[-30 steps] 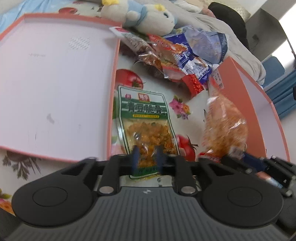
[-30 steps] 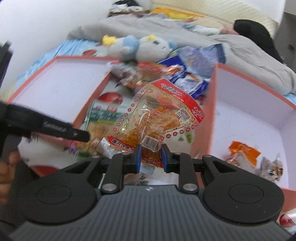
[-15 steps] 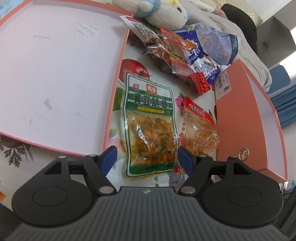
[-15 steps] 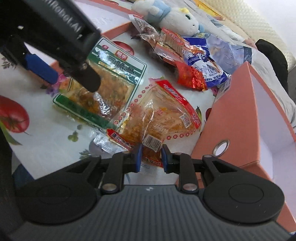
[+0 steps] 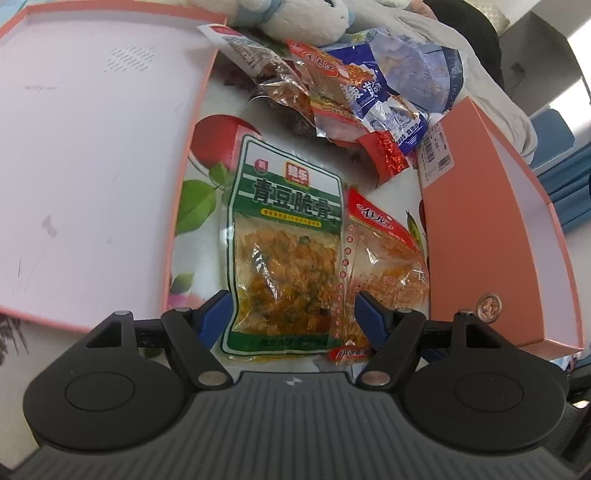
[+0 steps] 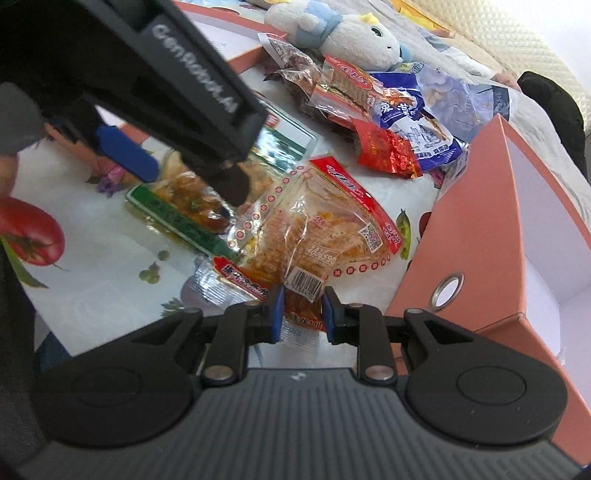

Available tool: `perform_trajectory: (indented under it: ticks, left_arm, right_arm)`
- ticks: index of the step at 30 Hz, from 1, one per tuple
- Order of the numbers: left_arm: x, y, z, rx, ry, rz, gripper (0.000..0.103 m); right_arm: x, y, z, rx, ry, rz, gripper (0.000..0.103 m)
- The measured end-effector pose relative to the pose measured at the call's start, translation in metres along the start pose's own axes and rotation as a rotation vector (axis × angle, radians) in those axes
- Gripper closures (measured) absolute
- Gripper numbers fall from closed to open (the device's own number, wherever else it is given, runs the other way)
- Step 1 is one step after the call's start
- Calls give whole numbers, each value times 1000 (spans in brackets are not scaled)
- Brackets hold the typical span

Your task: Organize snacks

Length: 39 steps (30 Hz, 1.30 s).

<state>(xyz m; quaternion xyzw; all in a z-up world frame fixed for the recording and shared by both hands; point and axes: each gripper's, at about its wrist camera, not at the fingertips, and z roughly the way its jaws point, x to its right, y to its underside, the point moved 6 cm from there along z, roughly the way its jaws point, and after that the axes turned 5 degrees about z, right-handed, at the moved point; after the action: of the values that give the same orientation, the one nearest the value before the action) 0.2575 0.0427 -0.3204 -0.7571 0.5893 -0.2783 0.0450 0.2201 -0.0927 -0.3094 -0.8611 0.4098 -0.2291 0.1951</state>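
Observation:
A green bag of crispy snacks (image 5: pixel 284 251) lies flat on the flowered tablecloth. My left gripper (image 5: pixel 293 317) is open, its blue pads (image 5: pixel 216 314) straddling the bag's near end without pressing it. The right wrist view shows the same gripper (image 6: pixel 177 170) low over the green bag (image 6: pixel 177 218). Beside it lies a clear bag with red trim and orange snacks (image 6: pixel 321 236) (image 5: pixel 380 266). My right gripper (image 6: pixel 303 317) is shut on that bag's near edge, by the barcode.
A shallow salmon tray (image 5: pixel 92 147) lies on the left and a deeper salmon box (image 5: pixel 480 240) (image 6: pixel 480 229) with a metal ring on the right. Several more snack packets (image 5: pixel 351 92) are piled behind, in front of a plush toy (image 6: pixel 343 33) and bedding.
My left jaws have spread wide and dropped closer over the green bag. My right gripper has come down, bringing the red-trimmed bag from the air onto the table beside the green bag.

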Motion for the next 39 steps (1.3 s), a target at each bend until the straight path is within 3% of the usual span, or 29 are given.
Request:
perform_trajectory:
  ticks: [4,6,11,16,24,39]
  left_arm:
    - [8,0,5,-1,-31,72,35]
    - [11,-1,7,-5,-6,74,44]
    - [8,-2,9,4,63,19,50]
    - [0,1,10,16,77,-11,74]
    - [7,5,-1,45,59,49,83]
    - [19,-19,-70,153,10,96,84]
  right_arm:
    - [-1,0,0,2,-15,2,78]
    - [0,0,1,2,-22,6,78]
    - [2,1,1,4,-44,25,78]
    - [4,2,2,5,-58,44,78]
    - [10,0,-5,13,-42,72,78]
    - [31,-37,-69,136,-20,107,79]
